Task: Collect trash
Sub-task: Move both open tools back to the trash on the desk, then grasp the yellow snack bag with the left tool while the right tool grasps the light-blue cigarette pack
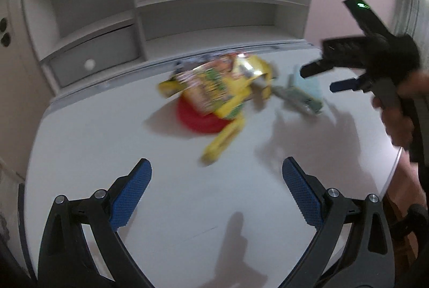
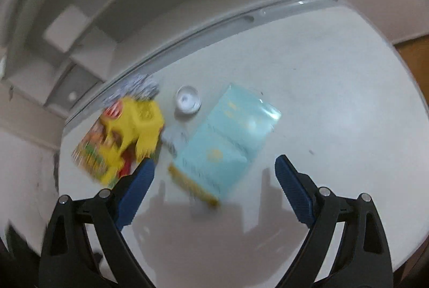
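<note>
White desk (image 2: 321, 100) — small white cup (image 2: 187, 100), contents unclear — both grippers spread, empty.

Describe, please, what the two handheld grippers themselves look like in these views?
Both the left gripper and the right gripper have black plastic frames with silver pivot bolts and two fingers faced with blue, fine-textured pads. Seen from the side, the right gripper has a black body, a grey handle and a small green light on top.
</note>
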